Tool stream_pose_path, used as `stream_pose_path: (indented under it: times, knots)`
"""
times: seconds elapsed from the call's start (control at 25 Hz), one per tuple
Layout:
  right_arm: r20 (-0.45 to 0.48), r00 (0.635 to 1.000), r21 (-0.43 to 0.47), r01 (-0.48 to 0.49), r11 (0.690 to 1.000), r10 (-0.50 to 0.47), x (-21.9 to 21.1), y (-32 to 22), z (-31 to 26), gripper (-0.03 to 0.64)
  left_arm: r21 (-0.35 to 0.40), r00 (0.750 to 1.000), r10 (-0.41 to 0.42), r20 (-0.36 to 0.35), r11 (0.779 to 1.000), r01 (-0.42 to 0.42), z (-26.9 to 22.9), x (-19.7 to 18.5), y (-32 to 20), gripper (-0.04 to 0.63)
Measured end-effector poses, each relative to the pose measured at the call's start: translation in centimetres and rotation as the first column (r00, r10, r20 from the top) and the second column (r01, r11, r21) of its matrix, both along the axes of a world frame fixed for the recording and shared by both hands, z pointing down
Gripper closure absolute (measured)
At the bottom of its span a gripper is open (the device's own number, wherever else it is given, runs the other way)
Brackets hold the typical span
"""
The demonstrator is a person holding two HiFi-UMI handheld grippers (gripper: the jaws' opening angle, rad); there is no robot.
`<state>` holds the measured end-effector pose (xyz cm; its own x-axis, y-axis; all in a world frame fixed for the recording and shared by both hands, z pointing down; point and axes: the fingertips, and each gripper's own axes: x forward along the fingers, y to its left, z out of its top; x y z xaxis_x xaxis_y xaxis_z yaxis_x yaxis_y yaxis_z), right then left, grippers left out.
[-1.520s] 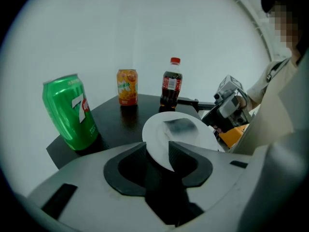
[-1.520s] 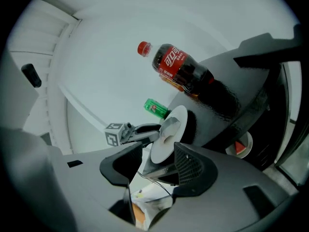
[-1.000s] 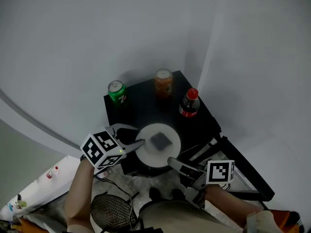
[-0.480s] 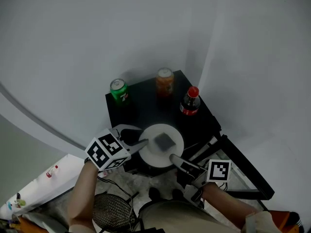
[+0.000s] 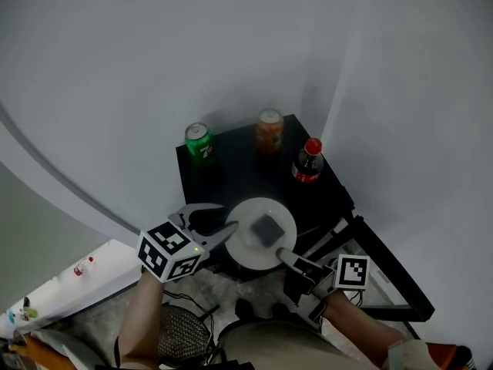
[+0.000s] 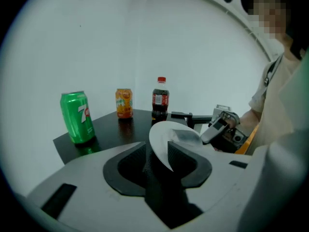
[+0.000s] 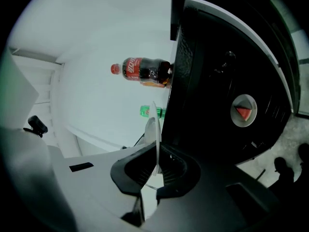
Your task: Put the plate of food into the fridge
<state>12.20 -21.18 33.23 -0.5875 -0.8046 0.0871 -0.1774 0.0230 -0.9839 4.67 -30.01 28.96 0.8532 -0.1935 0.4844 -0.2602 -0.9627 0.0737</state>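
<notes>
Now that the right tongs (image 5: 282, 254) have closed on the rim of the plate (image 5: 248, 247), which sits at the front of the black surface (image 5: 231, 172), we judge the lift half-secured, the left tongs (image 5: 214, 223) standing open astride its opposite rim.

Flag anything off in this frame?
Nothing spilled or toppled: the green can, orange can and cola bottle stand upright. One oddity: the plate is clamped on one side only. The right gripper is shut on its rim; the left gripper has its jaws apart, with the rim merely between them.
</notes>
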Motion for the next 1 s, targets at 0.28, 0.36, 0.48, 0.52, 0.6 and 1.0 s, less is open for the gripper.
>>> stream_pose_path:
  times: [0.28,0.36,0.48,0.52,0.6,1.0]
  knots:
    - [0.033,0.997,-0.088,0.069,0.994,-0.066,-1.0,1.2,0.0,0.591,0.029,0.998,-0.026,0.062,0.999,0.025,1.0,-0.9,1.1,0.462]
    - [0.058,0.995,-0.116,0.089,0.989,-0.083,-1.4,1.7,-0.2,0.591,0.025,0.997,-0.023,0.071,0.999,0.021,1.2,-1.2,1.7,0.463]
    - [0.084,0.991,-0.131,0.114,0.985,-0.103,-1.6,2.6,-0.7,0.591,-0.007,0.999,-0.028,0.034,1.0,0.028,0.8,-1.5,2.6,0.463]
    - [0.081,0.99,-0.127,0.122,0.984,-0.112,-1.6,2.9,-0.9,0.591,-0.023,0.999,-0.032,0.012,0.999,0.033,0.6,-1.7,3.0,0.463]
    - [0.076,0.988,-0.118,0.141,0.983,-0.132,-1.7,3.6,-1.3,0.591,-0.06,0.998,-0.049,-0.043,0.997,0.046,0.2,-2.1,4.0,0.463]
    - [0.062,0.962,-0.119,0.27,0.955,-0.265,-3.3,6.5,-1.6,0.591,-0.267,0.942,-0.223,-0.252,0.951,0.153,-0.1,-5.1,8.2,0.467]
